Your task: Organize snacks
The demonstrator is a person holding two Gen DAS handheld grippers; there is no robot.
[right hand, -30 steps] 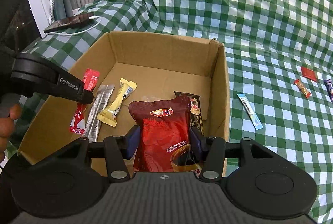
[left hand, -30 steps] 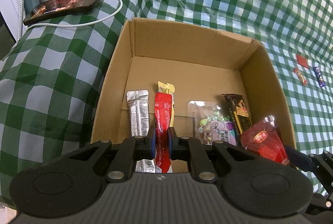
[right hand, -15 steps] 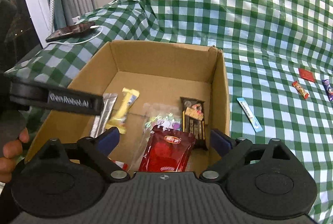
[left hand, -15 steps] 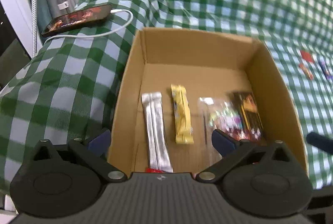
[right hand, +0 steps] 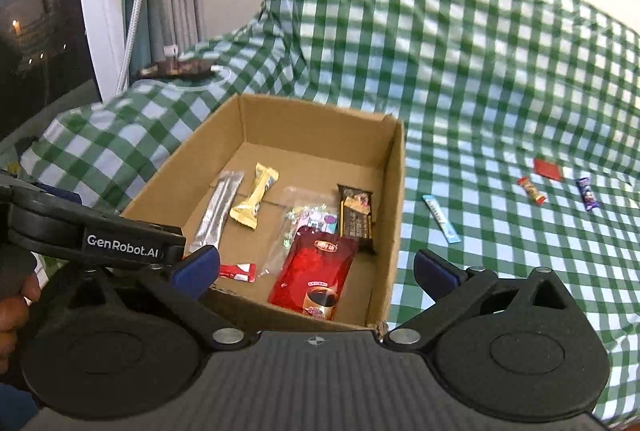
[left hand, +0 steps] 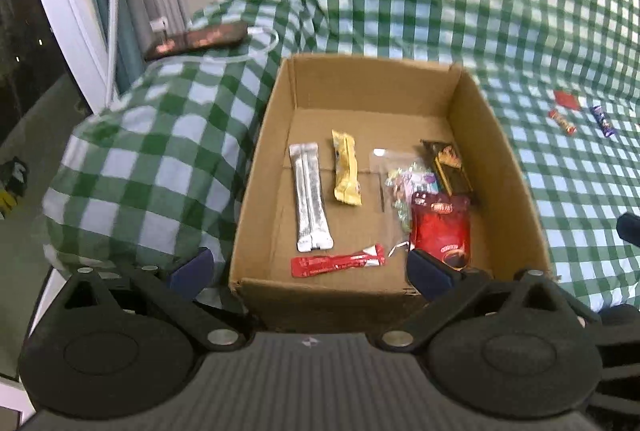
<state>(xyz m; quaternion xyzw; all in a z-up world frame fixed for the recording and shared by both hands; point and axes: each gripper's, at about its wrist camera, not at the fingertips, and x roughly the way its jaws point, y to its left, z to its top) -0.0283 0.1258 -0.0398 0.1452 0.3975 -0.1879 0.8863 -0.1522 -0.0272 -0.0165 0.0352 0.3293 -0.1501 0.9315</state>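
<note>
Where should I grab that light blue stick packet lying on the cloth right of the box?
Pinch the light blue stick packet across its narrow width near the middle, coming straight down. It lies flat on the checked cloth, apart from the cardboard box, so likely only its long edges offer a grip.

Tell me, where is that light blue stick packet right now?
In the right wrist view, the light blue stick packet lies on the checked cloth just right of the cardboard box, outside it.

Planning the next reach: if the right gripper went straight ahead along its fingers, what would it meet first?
Most likely the cardboard box: the open right gripper points over its near edge, toward the red coffee pouch lying inside. Depth is unclear in this fisheye view, so the rim or the pouch could come first.
</note>
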